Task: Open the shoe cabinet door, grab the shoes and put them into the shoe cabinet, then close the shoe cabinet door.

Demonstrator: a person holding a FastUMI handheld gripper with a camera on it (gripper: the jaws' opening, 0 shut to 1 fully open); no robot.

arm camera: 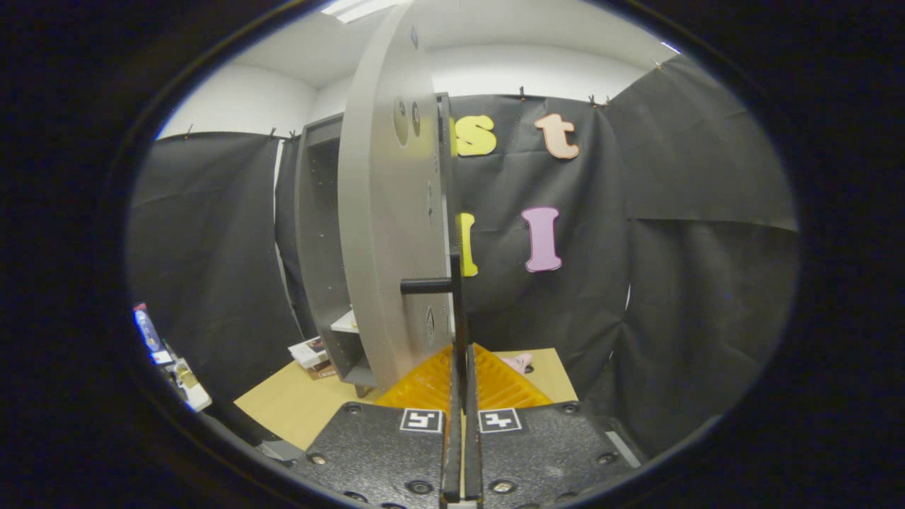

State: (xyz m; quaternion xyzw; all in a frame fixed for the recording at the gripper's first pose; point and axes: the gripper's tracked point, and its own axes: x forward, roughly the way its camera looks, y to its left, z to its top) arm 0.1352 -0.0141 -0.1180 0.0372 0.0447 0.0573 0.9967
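Black cloth hangs all around this booth, and a light wooden tabletop (pixel 297 403) sits low in the middle of it.

Closest of all is the gripper (pixel 461 367). Its two orange fingers (pixel 424 385) are pressed close together, and the thin black handle (pixel 459 311) of the door runs up right between them. They look like they are pinching it, with just a slim gap left.

Just past the fingers stands the grey cabinet door (pixel 389 233). It is swung wide open and shows us its edge. A short black post joins the handle to the door.

Behind the door is the shoe cabinet (pixel 322 247), a tall grey box standing near the far left part of the tabletop. Its inside looks dark, and I can see a shelf down low.

A small pink thing, maybe a shoe (pixel 520 363), lies on the tabletop beyond the fingers, near the far right edge. It is mostly hidden, so I am not sure.

I think the door-opening step is nearly done. Next, the gripper should let go of the handle, back away, and reach over to the pink shoe.
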